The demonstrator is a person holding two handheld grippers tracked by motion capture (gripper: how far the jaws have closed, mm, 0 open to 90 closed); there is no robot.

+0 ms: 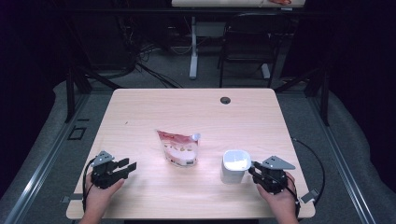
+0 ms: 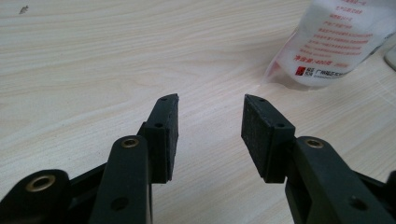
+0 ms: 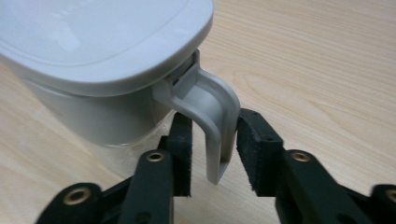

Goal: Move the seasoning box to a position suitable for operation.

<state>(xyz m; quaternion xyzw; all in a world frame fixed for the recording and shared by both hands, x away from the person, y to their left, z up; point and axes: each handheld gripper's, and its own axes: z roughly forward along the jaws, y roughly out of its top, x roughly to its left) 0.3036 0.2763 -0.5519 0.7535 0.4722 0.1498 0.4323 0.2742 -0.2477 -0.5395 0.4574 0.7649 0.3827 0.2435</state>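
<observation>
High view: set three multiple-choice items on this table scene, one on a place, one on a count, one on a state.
1. Where does the pouch lie?
A. mid-table, between the two hands
B. at the far edge
C. on the floor

2. How many loose things rest on the table?
A. one
B. two
C. four

3. How is the left claw?
A. shut on the pouch
B. shut, holding nothing
C. open, holding nothing

Key:
1 A, it lies flat near the middle.
2 B, the pouch and the white lidded container.
3 C, bare wood shows between its pads.
</observation>
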